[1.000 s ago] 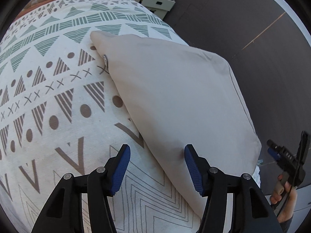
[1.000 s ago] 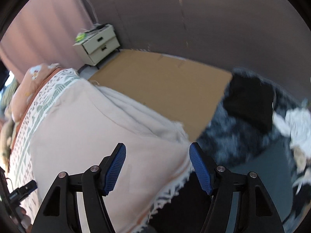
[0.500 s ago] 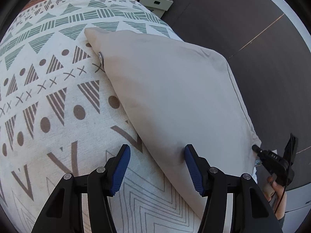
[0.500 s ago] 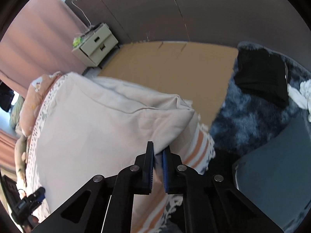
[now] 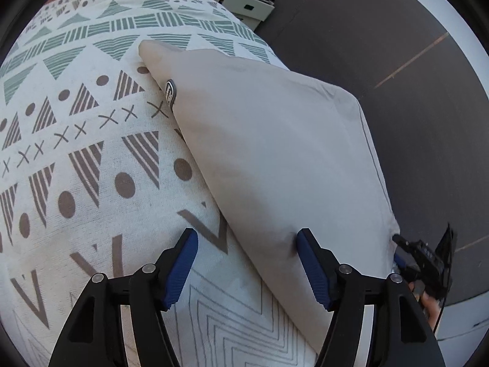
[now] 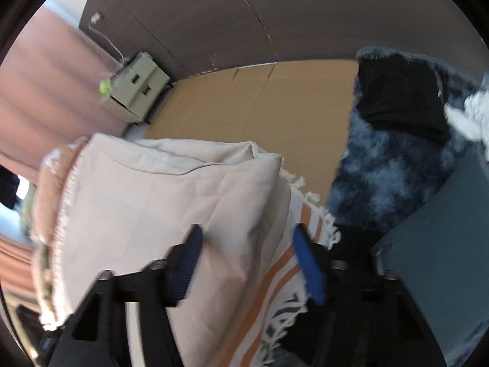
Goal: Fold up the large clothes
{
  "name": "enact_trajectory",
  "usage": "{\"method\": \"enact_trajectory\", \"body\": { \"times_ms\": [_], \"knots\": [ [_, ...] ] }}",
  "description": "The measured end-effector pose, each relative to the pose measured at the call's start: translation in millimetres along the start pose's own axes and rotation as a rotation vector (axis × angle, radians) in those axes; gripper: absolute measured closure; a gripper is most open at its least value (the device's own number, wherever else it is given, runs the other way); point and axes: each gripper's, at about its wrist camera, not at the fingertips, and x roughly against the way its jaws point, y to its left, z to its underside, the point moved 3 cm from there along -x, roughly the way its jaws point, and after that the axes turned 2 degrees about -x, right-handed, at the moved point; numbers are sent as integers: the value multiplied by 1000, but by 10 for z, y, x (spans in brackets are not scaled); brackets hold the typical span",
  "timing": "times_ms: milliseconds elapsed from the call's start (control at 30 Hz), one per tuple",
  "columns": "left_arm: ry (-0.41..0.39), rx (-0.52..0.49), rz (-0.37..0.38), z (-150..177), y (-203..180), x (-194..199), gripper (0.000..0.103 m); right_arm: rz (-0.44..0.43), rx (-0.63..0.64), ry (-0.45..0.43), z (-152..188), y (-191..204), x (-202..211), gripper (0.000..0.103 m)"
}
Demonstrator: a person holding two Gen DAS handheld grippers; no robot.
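A beige folded garment (image 5: 275,159) lies on the patterned bed cover (image 5: 79,165), reaching to the bed's right edge. My left gripper (image 5: 247,263) is open, its fingers straddling the garment's near left edge, the right pad (image 5: 311,266) over the cloth. In the right wrist view the same garment (image 6: 159,202) lies with its folded corner at the bed edge. My right gripper (image 6: 247,263) is open just above that corner, holding nothing. It also shows small in the left wrist view (image 5: 424,260) at the garment's right corner.
A fringed orange-striped blanket edge (image 6: 293,263) hangs under the garment. A cream nightstand (image 6: 137,88) stands by the wall. Flat cardboard (image 6: 253,107) covers the floor. A dark shaggy rug (image 6: 382,168) holds a black garment (image 6: 400,101) and a white cloth (image 6: 470,116).
My right gripper shut on the garment's corner half a second ago and has now opened and let go. The left gripper stayed open and edged closer over the garment's edge.
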Motion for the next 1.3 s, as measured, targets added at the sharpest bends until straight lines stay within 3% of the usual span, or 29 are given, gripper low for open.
{"method": "enact_trajectory", "body": {
  "times_ms": [233,267,300,333,433,700,767,933,1067,1167,1200,1300],
  "knots": [
    [-23,-13,-11,-137,-47,-96,36,-133,-81,108,145,-128,-266,40],
    [-28,-20,-13,-160,-61,-105,43,-145,-79,100,145,-131,-279,45],
    [-24,-23,-8,-189,-75,-124,51,-153,-72,79,133,-114,-263,56],
    [-17,-22,-9,-223,-83,-142,52,-148,-68,63,122,-99,-242,68],
    [-5,-11,-10,-329,-105,-178,57,-128,-72,24,138,-72,-159,85],
    [-27,-42,-47,-624,-169,-202,61,-139,-65,-37,215,-75,33,91],
    [-29,-47,-57,-628,-139,-176,61,-141,-62,-47,217,-75,53,90],
    [-38,-112,-101,-568,-108,-15,59,-93,-63,-18,226,-70,73,74],
    [-20,-132,-112,-494,-106,173,44,-72,-24,-10,319,0,191,69],
    [-43,-147,-120,-443,-158,406,39,-55,8,-25,373,75,353,64],
    [-51,-148,-113,-436,-173,493,30,-50,16,-31,397,105,410,57],
    [-90,-161,-108,-378,-225,789,17,-29,46,-53,468,200,621,38]
  ]
}}
